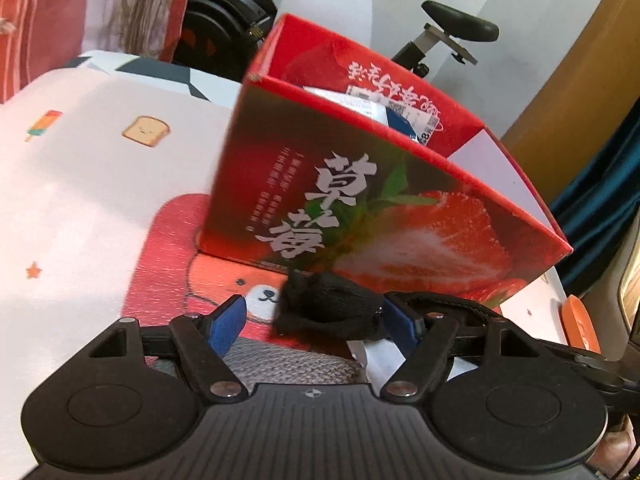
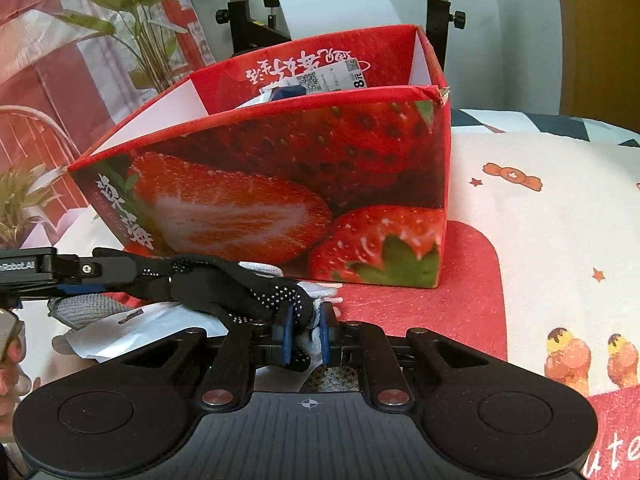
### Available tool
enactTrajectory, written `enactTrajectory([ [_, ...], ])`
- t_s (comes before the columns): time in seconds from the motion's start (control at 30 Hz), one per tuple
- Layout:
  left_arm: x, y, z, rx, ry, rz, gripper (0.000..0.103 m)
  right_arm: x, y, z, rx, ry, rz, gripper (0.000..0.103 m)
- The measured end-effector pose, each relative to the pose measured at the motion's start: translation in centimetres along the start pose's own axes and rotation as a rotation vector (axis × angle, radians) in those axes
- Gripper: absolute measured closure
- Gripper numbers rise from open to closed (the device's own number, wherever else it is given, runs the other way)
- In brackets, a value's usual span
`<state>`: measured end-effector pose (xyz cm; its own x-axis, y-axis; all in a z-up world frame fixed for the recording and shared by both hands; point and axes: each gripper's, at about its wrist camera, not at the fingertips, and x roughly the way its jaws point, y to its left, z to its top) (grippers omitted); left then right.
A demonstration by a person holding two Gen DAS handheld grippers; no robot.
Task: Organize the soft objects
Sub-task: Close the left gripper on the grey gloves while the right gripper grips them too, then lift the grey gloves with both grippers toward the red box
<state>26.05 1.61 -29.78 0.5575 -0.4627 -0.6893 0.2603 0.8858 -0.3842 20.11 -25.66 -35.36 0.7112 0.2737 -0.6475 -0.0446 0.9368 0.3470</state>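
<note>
A black dotted glove (image 2: 224, 288) lies stretched in front of the red strawberry box (image 2: 280, 184). My right gripper (image 2: 306, 332) is shut on its fingertip end. In the left wrist view the glove's bunched cuff (image 1: 328, 308) sits between the blue pads of my left gripper (image 1: 316, 326), which is open; the right pad (image 1: 400, 322) is at the cuff and the left pad (image 1: 228, 328) stands clear of it. Under the black glove lie a grey knit glove (image 1: 280, 364) and a white paper packet (image 2: 132, 332). The box (image 1: 360, 200) is open-topped and holds labelled packets (image 1: 384, 112).
The box stands on a red bear-print mat (image 1: 168, 280) over a white cartoon-print cloth (image 2: 560, 220). An orange object (image 1: 580, 320) lies at the right edge. Potted plants (image 2: 132, 20) and a black frame (image 2: 248, 40) stand behind the box. A person's hand (image 2: 8, 360) shows at far left.
</note>
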Motion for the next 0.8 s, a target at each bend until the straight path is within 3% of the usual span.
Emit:
enactTrajectory([
  [0.2,0.9,0.1,0.2,-0.021,-0.006,-0.012,0.035,0.3,0.0,0.1,0.001,0.005,0.002,0.091],
  [0.33,1.2,0.0,0.4,-0.019,-0.004,-0.027,0.051,0.4,0.0,0.1,0.001,0.007,0.001,0.091],
  [0.5,1.2,-0.3,0.4,-0.007,-0.005,-0.023,0.062,0.5,-0.1,0.2,0.001,0.01,0.003,0.091],
  [0.63,0.9,-0.6,0.3,0.009,-0.013,-0.03,0.081,0.4,-0.1,0.2,0.002,0.01,0.004,0.091],
  [0.8,0.2,-1.2,0.0,0.051,-0.034,-0.032,0.085,0.2,-0.1,0.2,0.009,0.007,0.008,0.091],
])
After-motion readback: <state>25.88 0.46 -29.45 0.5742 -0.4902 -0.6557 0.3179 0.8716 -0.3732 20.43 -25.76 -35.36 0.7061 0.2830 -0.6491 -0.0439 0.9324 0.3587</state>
